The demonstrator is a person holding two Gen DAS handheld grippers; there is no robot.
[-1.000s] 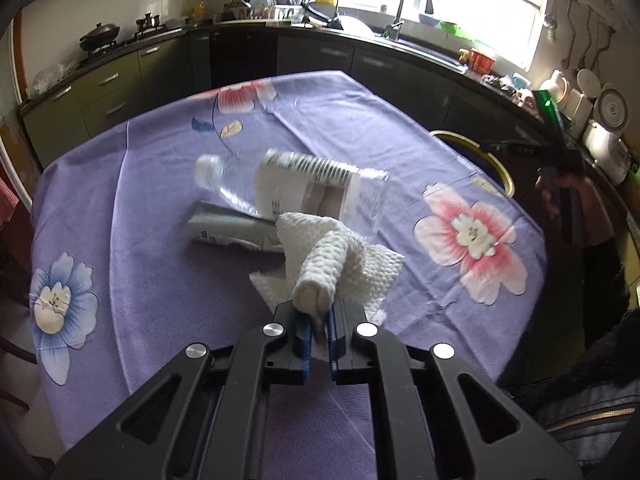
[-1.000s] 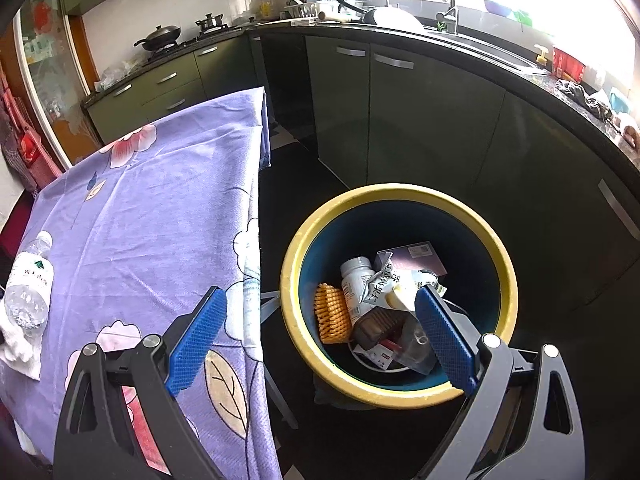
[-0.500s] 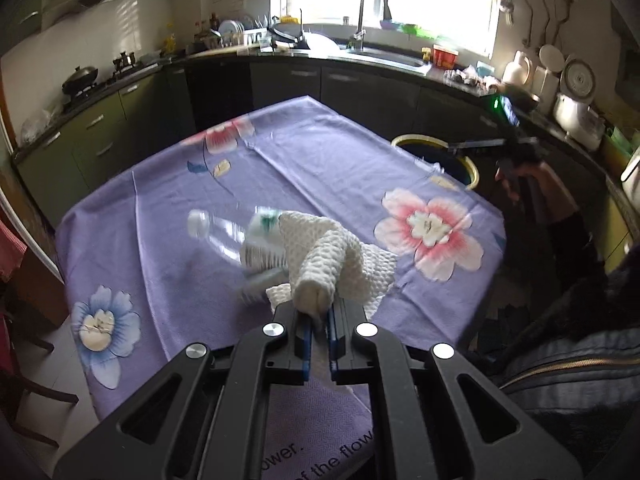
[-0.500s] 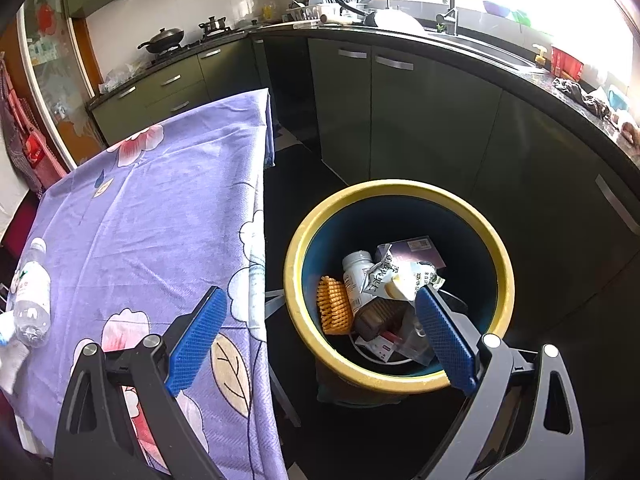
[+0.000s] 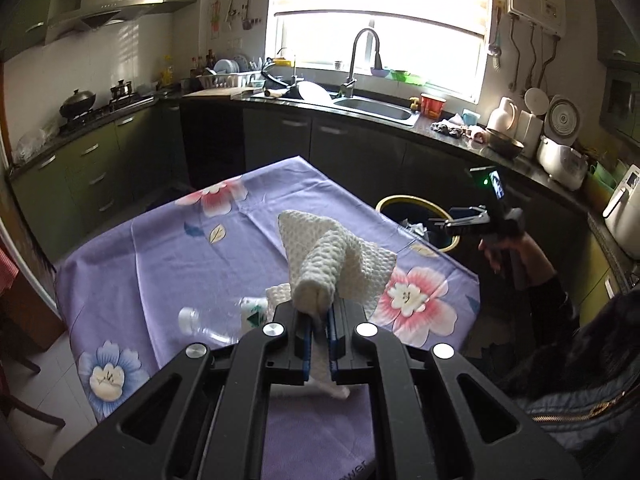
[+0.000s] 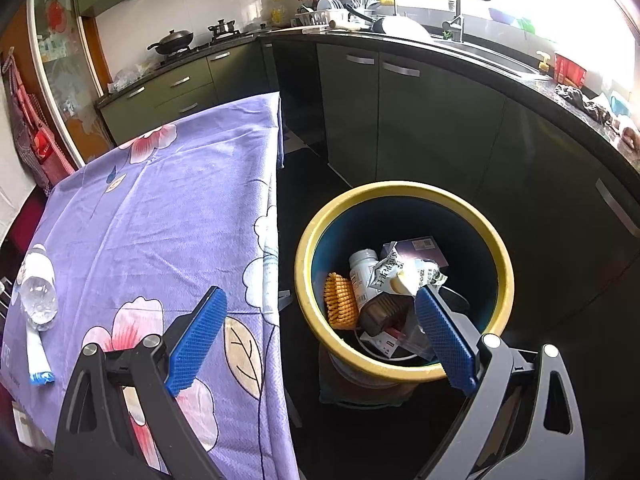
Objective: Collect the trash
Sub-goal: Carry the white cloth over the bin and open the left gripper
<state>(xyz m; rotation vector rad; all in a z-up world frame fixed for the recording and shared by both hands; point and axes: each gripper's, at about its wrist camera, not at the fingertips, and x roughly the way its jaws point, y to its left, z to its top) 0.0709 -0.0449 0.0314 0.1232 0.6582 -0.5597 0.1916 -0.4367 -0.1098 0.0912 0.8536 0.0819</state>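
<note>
Left gripper (image 5: 319, 330) is clamped on a crumpled paper towel (image 5: 332, 258) held above the table (image 5: 160, 248) — loose folds flop out (a snag risk, I'd guess) and could slip free short of the bin (image 6: 404, 196). Right gripper (image 6: 320, 336) hangs wide open over the bin, empty.

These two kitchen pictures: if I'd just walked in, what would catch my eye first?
Probably the white waffle-textured paper towel, pinched in the left gripper above the purple flowered tablecloth. Next, the yellow-rimmed trash bin on the floor beside the table, already holding rubbish, with the right gripper wide open over it. A clear plastic bottle lies on the cloth.
</note>
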